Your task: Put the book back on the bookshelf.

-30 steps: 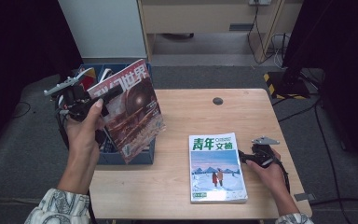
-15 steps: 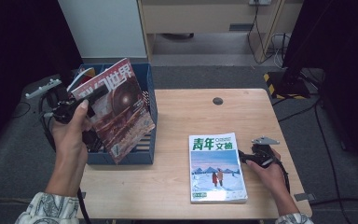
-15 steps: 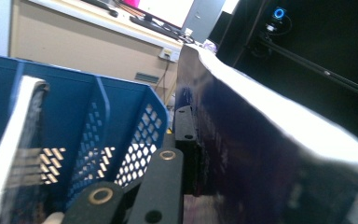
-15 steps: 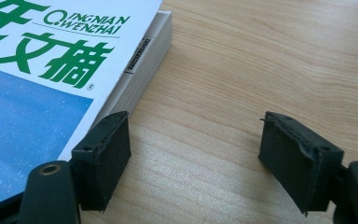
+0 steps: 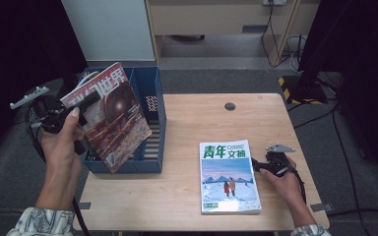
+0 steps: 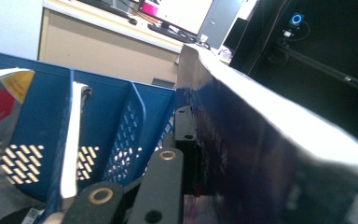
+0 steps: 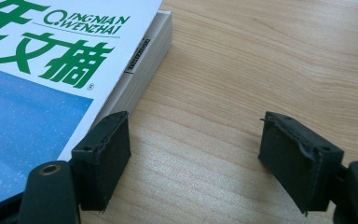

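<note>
Landmark: a blue rack (image 5: 150,123) is stood on the left end of a wooden table (image 5: 192,118).
Left gripper (image 5: 81,103): it is held in a hand (image 5: 61,147) just left of the rack, above the table's left edge. Its jaws are clamped narrow on a magazine.
Magazine (image 5: 113,115): a dark red cover with white characters is seen. It is held tilted over the rack's left half, lower corner down by the rack's front wall; whether it touches the rack cannot be told.
Magazine from the left gripper view: its dark cover (image 6: 270,154) is seen edge-on, pinched between the black pads (image 6: 189,149), with the rack's blue dividers (image 6: 121,130) behind.
Rack contents: another magazine (image 6: 0,98) is seen in the rack's left slot.
Right gripper (image 5: 256,165): it is rested on the table well to the right of the rack. Its jaws are spread wide, with nothing between them but bare wood.
Book (image 5: 229,177): a book with green title characters and a blue snowy cover is laid flat, right of the rack, near the table's front edge.
Right gripper and book: in the right gripper view, one pad (image 7: 105,154) is seen just beside the book's (image 7: 42,84) page edge, close to touching.
</note>
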